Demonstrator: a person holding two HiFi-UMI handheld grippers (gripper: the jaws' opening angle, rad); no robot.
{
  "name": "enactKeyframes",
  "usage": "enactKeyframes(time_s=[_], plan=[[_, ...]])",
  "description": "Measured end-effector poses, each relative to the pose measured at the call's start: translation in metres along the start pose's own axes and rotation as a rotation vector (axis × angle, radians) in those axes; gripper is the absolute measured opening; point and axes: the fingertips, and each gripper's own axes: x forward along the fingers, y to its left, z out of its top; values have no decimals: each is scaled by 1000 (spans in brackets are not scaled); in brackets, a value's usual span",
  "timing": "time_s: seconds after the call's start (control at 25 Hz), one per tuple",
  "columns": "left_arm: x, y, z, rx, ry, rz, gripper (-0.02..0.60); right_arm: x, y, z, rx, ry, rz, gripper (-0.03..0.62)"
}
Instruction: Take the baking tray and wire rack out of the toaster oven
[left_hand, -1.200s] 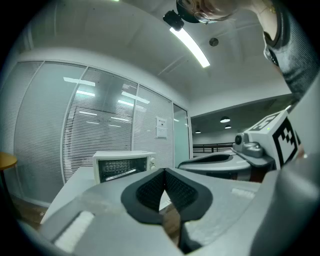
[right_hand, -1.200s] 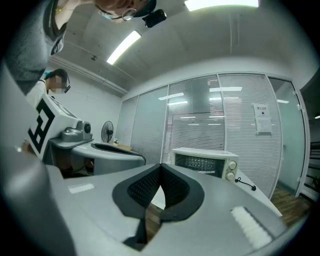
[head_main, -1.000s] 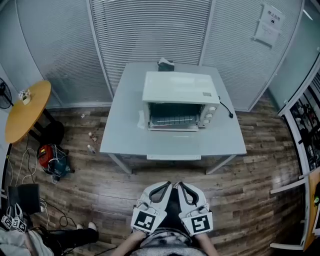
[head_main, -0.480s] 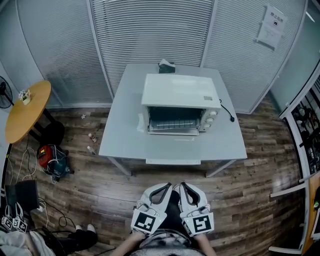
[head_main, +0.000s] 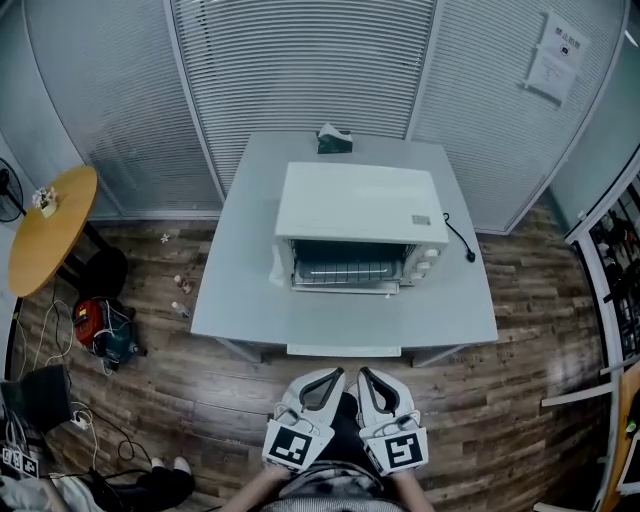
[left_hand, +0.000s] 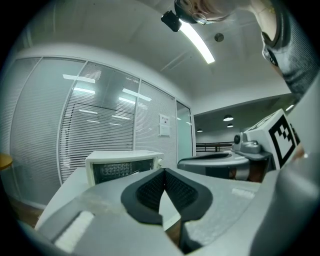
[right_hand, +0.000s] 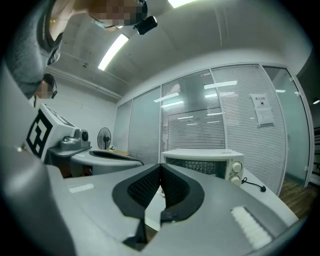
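Both left fingers (left_hand: 150, 192) and right fingers (right_hand: 142, 187) are pressing together, empty, with the oven (head_main: 360, 225) holding the rack (head_main: 345, 270) sitting well ahead of them on the tabletop (head_main: 240, 290). Arriving closed, they are risking shoving the oven back instead of gripping.

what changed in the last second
The person moved toward the table: it and the oven show larger and nearer the left gripper and right gripper. Nothing was taken or let go. Both grippers stay shut, empty, side by side; the oven sits where it was on the table.
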Motion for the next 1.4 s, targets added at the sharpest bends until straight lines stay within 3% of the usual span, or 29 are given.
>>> enactKeyframes(time_s=[0.08, 0.28, 0.44, 0.72, 1.0, 1.16, 1.32, 1.4], plan=[[15, 13, 1, 22, -1, -11, 3, 19, -10, 2, -1, 5, 3, 0], [51, 42, 9, -44, -4, 8, 3, 59, -32, 7, 7, -9, 36, 0], [74, 58, 6, 25, 24, 7, 3, 80, -53, 9, 24, -8, 42, 0], [110, 77, 12, -46, 29, 60, 3, 107, -79, 2, -38, 51, 77, 0], [142, 90, 7, 37, 41, 67, 3, 131, -105, -3, -47, 75, 110, 0], [151, 101, 4, 24, 43, 105, 3, 142, -113, -5, -46, 75, 129, 0], [155, 110, 6, -70, 36, 150, 3, 154, -114, -6, -30, 72, 141, 0], [157, 115, 8, -77, 36, 151, 3, 159, -113, -6, -26, 74, 141, 0]])
